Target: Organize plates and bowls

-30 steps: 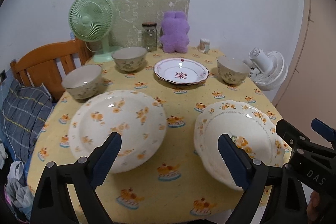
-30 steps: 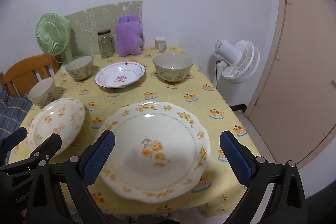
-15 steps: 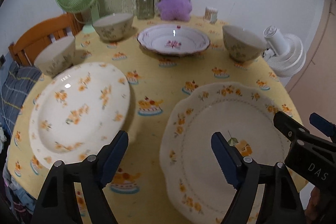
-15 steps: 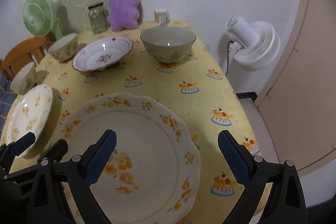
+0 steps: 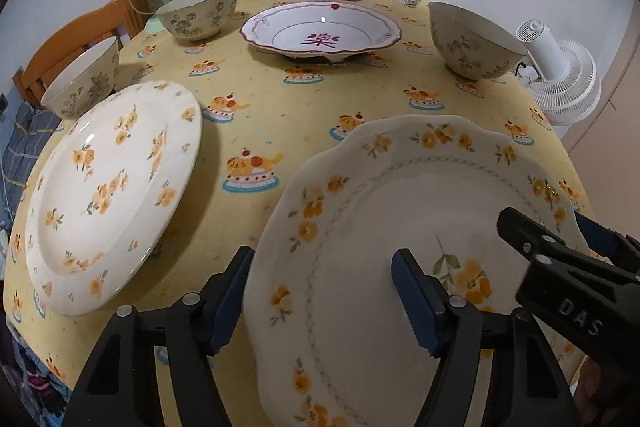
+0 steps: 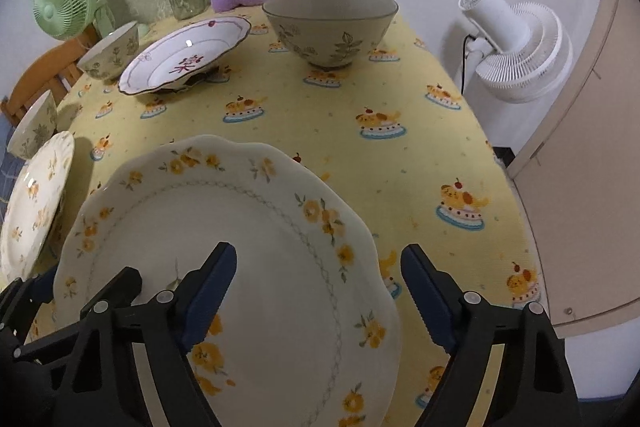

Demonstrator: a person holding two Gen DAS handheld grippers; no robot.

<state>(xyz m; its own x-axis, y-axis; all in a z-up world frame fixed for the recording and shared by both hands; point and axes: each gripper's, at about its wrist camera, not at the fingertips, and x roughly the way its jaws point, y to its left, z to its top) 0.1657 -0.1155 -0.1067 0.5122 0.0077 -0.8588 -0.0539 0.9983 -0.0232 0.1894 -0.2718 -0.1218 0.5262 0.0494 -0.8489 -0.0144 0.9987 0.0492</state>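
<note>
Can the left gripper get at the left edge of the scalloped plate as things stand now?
Probably yes. The left gripper straddles the left rim of the scalloped plate, its closing jaws not yet pressing. Only bare tablecloth lies beside that rim.

The tablecloth (image 5: 304,115) is yellow, printed with orange cats on blue-and-white cakes. The scalloped plate (image 5: 400,227) at lower right is cream with orange flowers and a grey chain ring. The round plate (image 5: 108,187) at left is cream with scattered orange blossoms. The far plate (image 5: 320,31) is white with a purple rim and motif. The bowls (image 6: 332,23) are grey-beige with dark leaf sprigs.
</note>
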